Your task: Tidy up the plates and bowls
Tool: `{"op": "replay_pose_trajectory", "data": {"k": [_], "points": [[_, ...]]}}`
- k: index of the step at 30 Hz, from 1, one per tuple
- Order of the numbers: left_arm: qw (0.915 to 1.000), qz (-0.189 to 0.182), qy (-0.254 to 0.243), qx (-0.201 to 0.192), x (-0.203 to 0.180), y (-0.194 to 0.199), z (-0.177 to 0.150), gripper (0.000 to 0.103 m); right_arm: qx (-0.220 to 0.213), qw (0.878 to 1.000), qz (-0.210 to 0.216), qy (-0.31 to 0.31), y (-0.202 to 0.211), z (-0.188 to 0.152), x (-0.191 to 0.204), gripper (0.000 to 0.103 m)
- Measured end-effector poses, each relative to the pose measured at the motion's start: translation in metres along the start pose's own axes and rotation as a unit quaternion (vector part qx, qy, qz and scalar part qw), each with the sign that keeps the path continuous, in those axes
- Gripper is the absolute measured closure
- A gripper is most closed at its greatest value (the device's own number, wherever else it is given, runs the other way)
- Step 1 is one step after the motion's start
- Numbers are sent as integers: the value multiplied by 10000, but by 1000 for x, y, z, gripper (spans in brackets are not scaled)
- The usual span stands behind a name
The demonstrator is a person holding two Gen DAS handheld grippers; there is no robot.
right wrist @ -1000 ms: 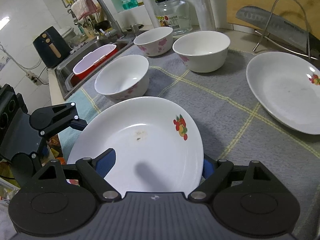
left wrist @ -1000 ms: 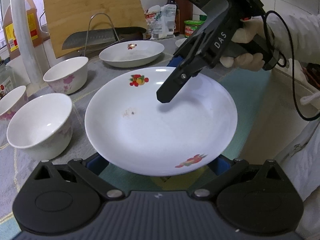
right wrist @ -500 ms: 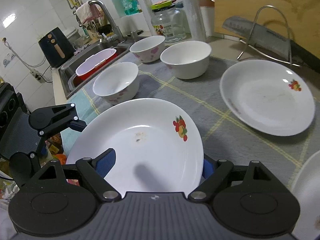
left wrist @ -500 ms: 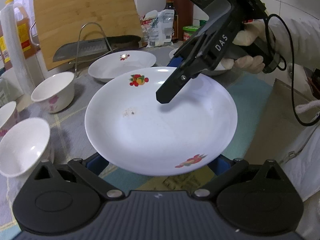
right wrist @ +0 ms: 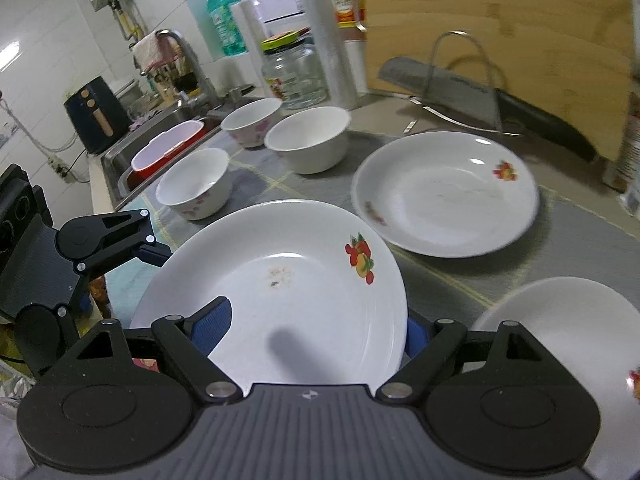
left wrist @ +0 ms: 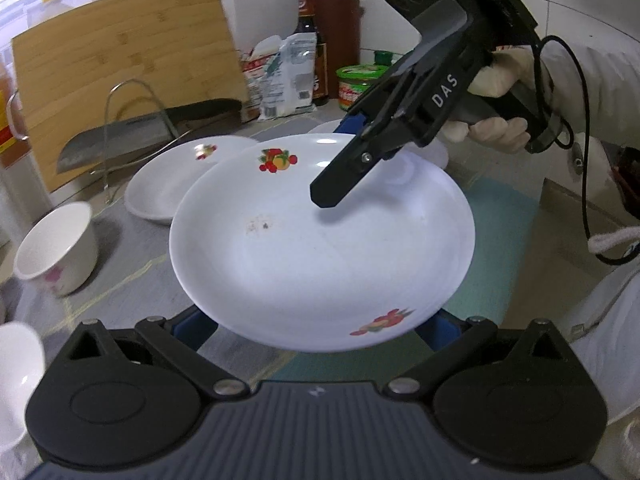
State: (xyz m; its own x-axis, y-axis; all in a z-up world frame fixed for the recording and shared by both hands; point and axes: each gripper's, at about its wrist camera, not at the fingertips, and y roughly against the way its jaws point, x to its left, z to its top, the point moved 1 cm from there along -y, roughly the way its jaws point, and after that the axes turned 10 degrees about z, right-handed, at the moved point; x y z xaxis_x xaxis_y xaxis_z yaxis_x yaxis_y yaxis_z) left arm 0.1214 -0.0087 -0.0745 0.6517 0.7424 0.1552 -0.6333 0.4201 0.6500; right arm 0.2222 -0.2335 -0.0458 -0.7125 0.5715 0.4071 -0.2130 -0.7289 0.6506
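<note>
Both grippers, the left gripper (left wrist: 316, 326) and the right gripper (right wrist: 306, 334), clamped the fruit-print plate (right wrist: 280, 280) by opposite rims; the second plate (right wrist: 444, 192) lay ahead-right of it on the cloth.

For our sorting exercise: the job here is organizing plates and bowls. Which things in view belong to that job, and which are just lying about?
Part of the job:
held plate
second plate
third plate
three bowls

Just lying about:
cutting board
cleaver
glass jar
soap bottle
sauce bottle
</note>
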Motion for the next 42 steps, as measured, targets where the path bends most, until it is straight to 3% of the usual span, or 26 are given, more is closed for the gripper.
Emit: {"op": "replay_pose_trajectory", "data": {"k": [24, 42], "points": [[9974, -464, -522, -185, -61, -80, 84, 1, -425, 9965, -623, -363, 88, -28, -85, 13], [9951, -714, -679, -117, -77, -125, 105, 1, -423, 9928, -915, -654, 105, -43, -122, 13]]}}
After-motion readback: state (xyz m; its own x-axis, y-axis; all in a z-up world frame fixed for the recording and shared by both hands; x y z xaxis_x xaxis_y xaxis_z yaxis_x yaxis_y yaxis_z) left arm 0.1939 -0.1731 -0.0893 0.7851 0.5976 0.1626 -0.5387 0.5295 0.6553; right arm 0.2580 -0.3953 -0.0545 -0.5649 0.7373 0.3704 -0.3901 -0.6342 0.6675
